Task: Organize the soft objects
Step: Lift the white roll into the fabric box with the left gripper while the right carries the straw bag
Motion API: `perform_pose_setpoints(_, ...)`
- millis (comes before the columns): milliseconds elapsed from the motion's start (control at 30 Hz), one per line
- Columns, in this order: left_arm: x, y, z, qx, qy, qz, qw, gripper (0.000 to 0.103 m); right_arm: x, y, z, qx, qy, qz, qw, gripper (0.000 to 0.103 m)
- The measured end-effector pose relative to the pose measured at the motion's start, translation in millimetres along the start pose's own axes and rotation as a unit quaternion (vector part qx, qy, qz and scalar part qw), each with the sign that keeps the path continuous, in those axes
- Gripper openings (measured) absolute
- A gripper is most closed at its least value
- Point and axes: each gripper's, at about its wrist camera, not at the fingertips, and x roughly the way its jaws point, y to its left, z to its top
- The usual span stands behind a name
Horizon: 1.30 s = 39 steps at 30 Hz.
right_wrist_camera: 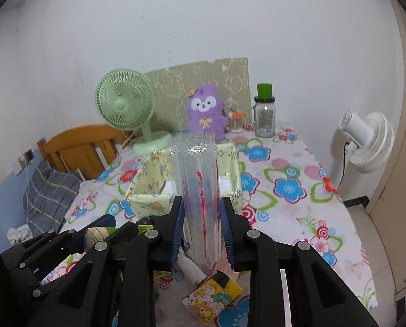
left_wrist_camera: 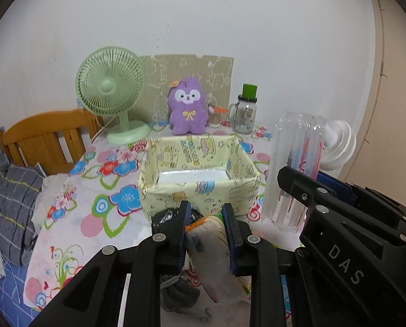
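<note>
My left gripper (left_wrist_camera: 206, 212) is shut on a soft pale packet (left_wrist_camera: 216, 256) with an orange edge, held just in front of the yellow fabric box (left_wrist_camera: 200, 190). My right gripper (right_wrist_camera: 200, 212) is shut on a tall clear plastic sleeve (right_wrist_camera: 200, 185) with red and blue marks, held upright; it also shows in the left wrist view (left_wrist_camera: 295, 169). The right gripper body (left_wrist_camera: 347, 223) sits at the right of the left one. The box (right_wrist_camera: 148, 201) is open and looks empty. A black crinkled bag (left_wrist_camera: 166, 216) and a grey cloth (left_wrist_camera: 178, 291) lie below the left gripper.
A purple plush toy (left_wrist_camera: 187, 109), a green fan (left_wrist_camera: 113, 90), a glass jar with green lid (left_wrist_camera: 245, 111) and a cardboard sheet (left_wrist_camera: 186, 73) stand at the back of the floral table (left_wrist_camera: 94, 218). A cartoon tissue pack (right_wrist_camera: 212, 297) lies near. A white fan (right_wrist_camera: 369, 139) stands right, a wooden chair (left_wrist_camera: 45, 139) left.
</note>
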Motion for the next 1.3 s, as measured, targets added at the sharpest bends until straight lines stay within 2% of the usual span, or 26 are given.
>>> perform_pose_setpoints(367,-15.8,-5.7,17.2,0.019,-0.03,0.006,0.9994,0.022,-21.3,3.5,16.6,-0.003,-0.023,-0.005,1.0,0.03)
perform_pose_setpoints(600,-11.6,-5.9,25.0,0.022,-0.033,0.004,0.9992,0.022,-21.5,3.3,24.2,-0.003,-0.027,-0.011,1.0,0.03)
perform_pose_setpoints(1300,44.6,8.3,63.2,0.017,-0.018,0.014,0.9996,0.022,45.1,-1.8,61.4,0.001,-0.008,-0.006,1.0,0.03)
